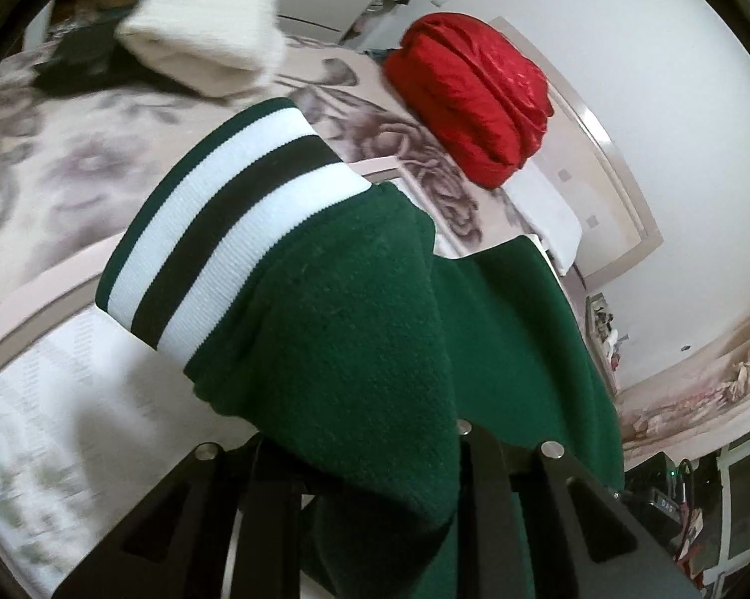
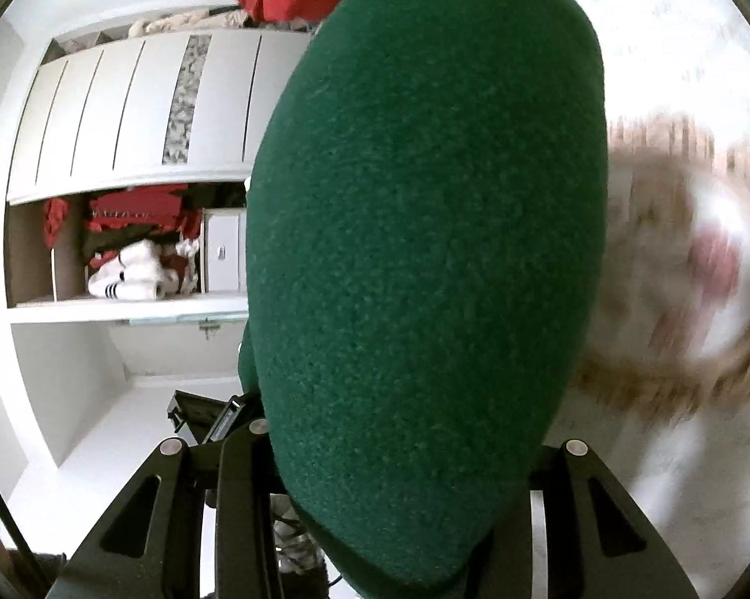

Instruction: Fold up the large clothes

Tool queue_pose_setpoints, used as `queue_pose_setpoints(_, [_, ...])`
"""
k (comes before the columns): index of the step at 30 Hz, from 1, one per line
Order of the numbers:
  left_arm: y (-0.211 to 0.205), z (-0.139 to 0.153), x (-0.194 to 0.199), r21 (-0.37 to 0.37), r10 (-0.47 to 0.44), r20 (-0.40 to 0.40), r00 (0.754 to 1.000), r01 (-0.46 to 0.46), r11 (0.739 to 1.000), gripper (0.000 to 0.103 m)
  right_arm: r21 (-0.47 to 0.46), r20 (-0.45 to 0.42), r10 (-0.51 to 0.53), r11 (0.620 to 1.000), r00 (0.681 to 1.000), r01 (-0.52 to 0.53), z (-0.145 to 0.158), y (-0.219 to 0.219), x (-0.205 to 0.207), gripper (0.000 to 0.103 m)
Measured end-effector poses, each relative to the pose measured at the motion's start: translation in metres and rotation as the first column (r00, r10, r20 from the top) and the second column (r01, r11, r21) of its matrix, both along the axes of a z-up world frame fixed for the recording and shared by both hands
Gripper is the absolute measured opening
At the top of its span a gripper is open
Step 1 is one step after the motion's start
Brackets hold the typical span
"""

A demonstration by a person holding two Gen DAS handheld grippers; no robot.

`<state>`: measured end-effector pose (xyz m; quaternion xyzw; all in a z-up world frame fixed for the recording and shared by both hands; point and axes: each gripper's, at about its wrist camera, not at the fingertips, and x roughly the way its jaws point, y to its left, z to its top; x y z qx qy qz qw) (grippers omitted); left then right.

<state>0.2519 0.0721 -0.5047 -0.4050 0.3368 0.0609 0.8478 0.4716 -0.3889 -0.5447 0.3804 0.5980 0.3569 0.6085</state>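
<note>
Green jacket [image 1: 355, 309], white-and-black striped cuff [image 1: 215, 229]

1. A jacket [image 1: 355, 309] is bunched between the fingers of the left tongs [image 1: 370, 454], its banded cuff [image 1: 225, 229] pointing up and to the left.
2. Behind the jacket lies a bed [image 1: 65, 159].
3. On the bed, far left, rests a folded knit [image 1: 205, 25]; to its right, at the bed's far edge, sits a rolled bundle [image 1: 469, 95].
4. In the right wrist view, the jacket [image 2: 424, 249] rises out of the right tongs [image 2: 389, 449] and fills the middle.
5. Left of it stands a wardrobe [image 2: 125, 110], with clothes [image 2: 130, 244] on its shelf.
</note>
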Motion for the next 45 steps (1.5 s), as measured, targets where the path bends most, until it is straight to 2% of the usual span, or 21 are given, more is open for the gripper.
queue_pose_setpoints(7, [-0.041,-0.029,0.149,-0.056,-0.049,0.066,0.997,0.052,0.997,0.016,-0.043,0.057,-0.032,0.998,0.998,0.035,-0.004,-0.070,0.160,0.041])
queue_pose_setpoints(12, [-0.060,-0.074,0.237,-0.091,-0.079,0.069,0.994,0.085,0.992,0.016,-0.074,0.041,-0.032,0.997,0.999,0.035,-0.047,-0.103,0.268,0.041])
queue_pose_setpoints(14, [-0.065,-0.096,0.262,-0.088,-0.091,0.044,0.995,0.095,0.992,0.016,-0.071,0.017,-0.031,0.997,0.999,0.032,-0.076,-0.103,0.281,0.041])
queue_pose_setpoints(15, [-0.066,-0.105,0.272,-0.084,-0.098,0.025,0.995,0.100,0.991,0.017,-0.069,-0.008,-0.041,0.997,0.999,0.041,-0.091,-0.111,0.300,0.042])
queue_pose_setpoints(16, [-0.066,-0.112,0.280,-0.092,-0.105,0.013,0.994,0.106,0.990,0.018,-0.063,-0.030,-0.058,0.996,0.998,0.056,-0.100,-0.100,0.302,0.043])
queue_pose_setpoints(18, [-0.058,-0.126,0.296,-0.136,-0.129,-0.009,0.992,0.127,0.983,0.032,-0.052,-0.083,-0.093,0.995,0.992,0.089,-0.124,-0.110,0.322,0.051])
queue_pose_setpoints(19, [-0.058,-0.127,0.298,-0.148,-0.139,-0.024,0.990,0.134,0.980,0.034,-0.074,-0.098,-0.109,0.992,0.989,0.102,-0.132,-0.113,0.327,0.057])
queue_pose_setpoints(21, [-0.056,-0.125,0.299,-0.163,-0.173,-0.044,0.984,0.164,0.973,0.035,-0.149,-0.124,-0.127,0.983,0.984,0.108,-0.143,-0.115,0.330,0.078])
queue_pose_setpoints(22, [-0.058,-0.123,0.297,-0.159,-0.186,-0.061,0.981,0.175,0.972,0.036,-0.183,-0.135,-0.127,0.978,0.983,0.101,-0.152,-0.121,0.323,0.083])
queue_pose_setpoints(25, [-0.056,-0.106,0.288,-0.120,-0.227,-0.121,0.966,0.213,0.970,0.039,-0.318,-0.087,-0.124,0.944,0.988,0.091,-0.134,-0.107,0.311,0.091])
queue_pose_setpoints(27, [-0.060,-0.089,0.280,-0.027,-0.258,-0.167,0.952,0.257,0.966,0.042,-0.444,-0.029,-0.127,0.891,0.991,0.101,-0.117,-0.094,0.292,0.099])
queue_pose_setpoints(28, [-0.063,-0.080,0.275,0.030,-0.271,-0.185,0.945,0.281,0.959,0.043,-0.531,0.019,-0.109,0.841,0.994,0.102,-0.104,-0.084,0.284,0.101])
queue_pose_setpoints(30, [-0.071,-0.065,0.264,0.142,-0.286,-0.221,0.932,0.321,0.936,0.056,-0.688,0.094,-0.060,0.717,0.994,0.109,-0.084,-0.064,0.261,0.103])
queue_pose_setpoints(31, [-0.076,-0.058,0.260,0.195,-0.291,-0.240,0.926,0.339,0.920,0.059,-0.732,0.113,-0.052,0.671,0.992,0.119,-0.074,-0.052,0.253,0.103])
queue_pose_setpoints(33, [-0.083,-0.042,0.247,0.309,-0.288,-0.256,0.923,0.360,0.880,0.081,-0.799,0.166,-0.047,0.579,0.985,0.162,-0.058,-0.040,0.228,0.103])
queue_pose_setpoints(35, [-0.089,-0.023,0.233,0.389,-0.299,-0.246,0.922,0.376,0.841,0.082,-0.845,0.228,-0.036,0.490,0.973,0.216,-0.041,-0.025,0.200,0.103])
queue_pose_setpoints(37, [-0.095,-0.009,0.224,0.430,-0.311,-0.238,0.920,0.386,0.816,0.084,-0.866,0.283,-0.033,0.421,0.958,0.271,-0.018,0.004,0.168,0.103])
queue_pose_setpoints(39, [-0.100,0.009,0.221,0.467,-0.331,-0.222,0.917,0.397,0.790,0.101,-0.876,0.343,-0.029,0.352,0.939,0.331,0.002,0.011,0.137,0.103])
queue_pose_setpoints(40, [-0.103,0.019,0.217,0.482,-0.339,-0.213,0.917,0.400,0.780,0.103,-0.877,0.366,-0.024,0.327,0.930,0.353,0.006,0.007,0.118,0.103])
queue_pose_setpoints(42, [-0.108,0.037,0.210,0.488,-0.367,-0.197,0.909,0.416,0.768,0.103,-0.875,0.415,-0.020,0.266,0.909,0.405,0.034,0.023,0.090,0.103])
queue_pose_setpoints(45, [-0.115,0.057,0.208,0.496,-0.402,-0.198,0.894,0.445,0.745,0.103,-0.861,0.456,-0.042,0.232,0.889,0.452,0.072,0.034,0.056,0.103])
